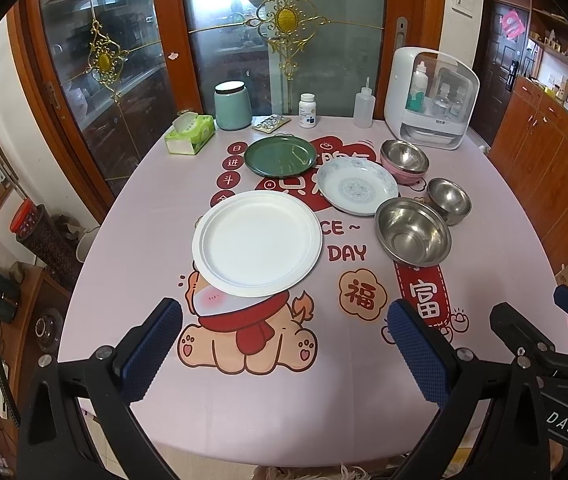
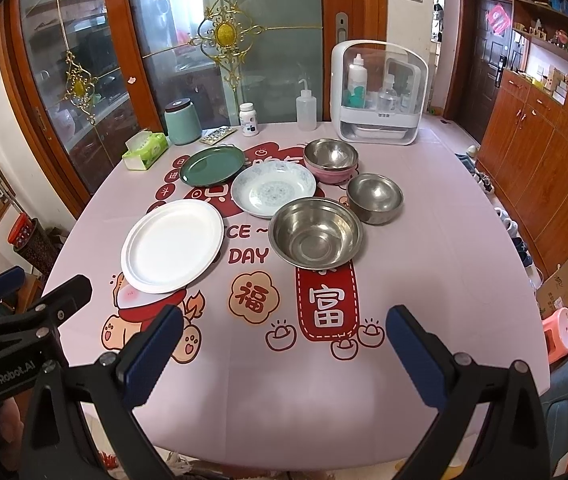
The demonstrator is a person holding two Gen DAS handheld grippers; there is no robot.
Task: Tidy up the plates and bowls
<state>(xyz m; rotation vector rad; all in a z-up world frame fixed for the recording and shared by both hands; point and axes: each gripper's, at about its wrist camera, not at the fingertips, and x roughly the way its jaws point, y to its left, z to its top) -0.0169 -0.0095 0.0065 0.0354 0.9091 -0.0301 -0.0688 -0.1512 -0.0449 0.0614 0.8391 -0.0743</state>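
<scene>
A white plate (image 1: 257, 243) (image 2: 172, 245) lies nearest on the left. Behind it lie a green plate (image 1: 279, 156) (image 2: 212, 165) and a blue-patterned shallow dish (image 1: 357, 187) (image 2: 273, 189). A large steel bowl (image 1: 412, 231) (image 2: 316, 233), a small steel bowl (image 1: 448, 200) (image 2: 374, 198) and a steel bowl nested in a pink bowl (image 1: 404, 161) (image 2: 331, 160) stand to the right. My left gripper (image 1: 284, 322) and right gripper (image 2: 284, 330) are open and empty, hovering over the table's near edge.
The pink printed tablecloth (image 1: 243, 400) (image 2: 284, 392) covers the table. At the back stand a tissue pack (image 1: 189, 134), teal jar (image 1: 232, 106), pill bottle (image 1: 307, 110), squeeze bottle (image 1: 364, 106) and white storage box (image 1: 430, 98). Glass doors are behind, wooden cabinets to the right.
</scene>
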